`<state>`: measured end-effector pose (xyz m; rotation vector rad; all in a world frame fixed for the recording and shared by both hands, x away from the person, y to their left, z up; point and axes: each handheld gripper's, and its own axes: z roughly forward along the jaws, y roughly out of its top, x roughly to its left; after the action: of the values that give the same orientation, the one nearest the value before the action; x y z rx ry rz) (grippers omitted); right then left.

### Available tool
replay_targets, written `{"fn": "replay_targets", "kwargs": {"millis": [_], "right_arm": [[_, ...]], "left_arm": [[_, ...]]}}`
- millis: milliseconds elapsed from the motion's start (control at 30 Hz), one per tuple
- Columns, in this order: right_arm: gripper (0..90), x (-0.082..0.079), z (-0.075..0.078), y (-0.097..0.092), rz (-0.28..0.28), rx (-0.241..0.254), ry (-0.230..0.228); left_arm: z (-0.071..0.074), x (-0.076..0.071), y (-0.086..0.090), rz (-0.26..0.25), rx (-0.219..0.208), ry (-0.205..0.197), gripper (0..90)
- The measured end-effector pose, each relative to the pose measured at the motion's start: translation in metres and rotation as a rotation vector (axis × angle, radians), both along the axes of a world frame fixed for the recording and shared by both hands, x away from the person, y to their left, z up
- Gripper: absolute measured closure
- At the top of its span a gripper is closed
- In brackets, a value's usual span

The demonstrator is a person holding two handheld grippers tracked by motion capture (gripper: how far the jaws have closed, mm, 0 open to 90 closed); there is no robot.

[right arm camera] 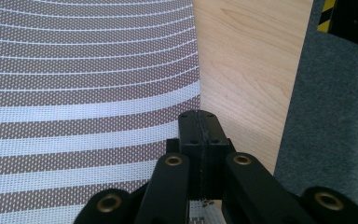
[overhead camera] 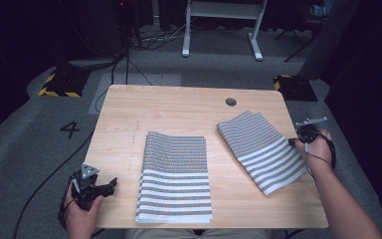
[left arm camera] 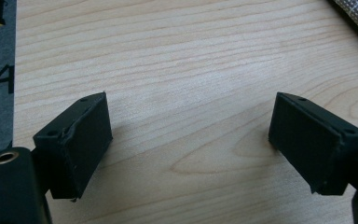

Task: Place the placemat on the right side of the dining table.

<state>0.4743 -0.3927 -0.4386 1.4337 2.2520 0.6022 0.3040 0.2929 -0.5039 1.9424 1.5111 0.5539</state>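
Striped mats on a wooden table (overhead camera: 179,107). One striped mat (overhead camera: 175,177) lies flat at the table's front centre, its near edge at the table's front edge. The second striped mat (overhead camera: 262,149) lies askew to the right of the first, apart from it, reaching toward the table's right edge. The right gripper (right arm camera: 199,123), in the person's right hand (overhead camera: 319,148), has its jaws pressed together at this mat's right edge; whether cloth lies between them cannot be told. The left gripper (left arm camera: 189,140), in the left hand (overhead camera: 82,211), sits at the table's front left corner, jaws spread wide over bare wood, holding nothing.
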Motion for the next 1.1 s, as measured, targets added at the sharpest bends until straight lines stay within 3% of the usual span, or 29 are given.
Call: {"fn": "replay_targets", "kwargs": {"millis": [233,300,333,367,433,567,667,700,833,967,1100], "right_arm": [[90.0,0.003,0.012,0.003,0.013,-0.072,-0.08],[89.8,0.008,0.011,0.002,0.018,-0.083,-0.082],[85.5,0.011,0.009,0.0,0.032,-0.072,-0.079],[76.2,0.012,0.006,-0.001,0.033,-0.054,-0.093],[67.6,0.013,0.003,-0.006,0.018,-0.034,-0.126],[52.6,0.008,-0.003,-0.014,-0.028,0.008,-0.12],[42.8,0.001,-0.009,-0.023,-0.096,0.064,-0.092],[40.4,-0.001,-0.011,-0.027,-0.115,0.06,-0.083],[37.1,-0.013,-0.022,-0.038,-0.193,0.076,-0.007],[33.2,-0.024,-0.033,-0.046,-0.235,0.097,0.046],[28.9,-0.03,-0.042,-0.051,-0.247,0.143,0.047]], "left_arm": [[0.0,0.0,0.0,0.0,0.0,0.0,13.3],[0.0,0.0,0.0,0.0,0.0,0.0,13.4],[0.0,0.0,0.0,0.0,0.0,0.0,13.3],[0.0,0.0,0.0,0.0,0.0,0.0,13.3],[0.0,0.0,0.0,0.0,0.0,0.0,13.3],[0.0,0.0,0.0,-0.001,0.001,0.0,13.3],[0.0,0.0,0.0,-0.001,0.001,0.0,13.3],[0.0,0.0,0.0,-0.001,0.001,0.001,13.3],[0.0,0.0,0.0,0.0,0.001,0.0,13.3],[0.0,0.0,0.0,0.0,0.001,0.0,13.3],[0.0,0.0,0.0,0.001,-0.001,-0.002,13.3]]}}
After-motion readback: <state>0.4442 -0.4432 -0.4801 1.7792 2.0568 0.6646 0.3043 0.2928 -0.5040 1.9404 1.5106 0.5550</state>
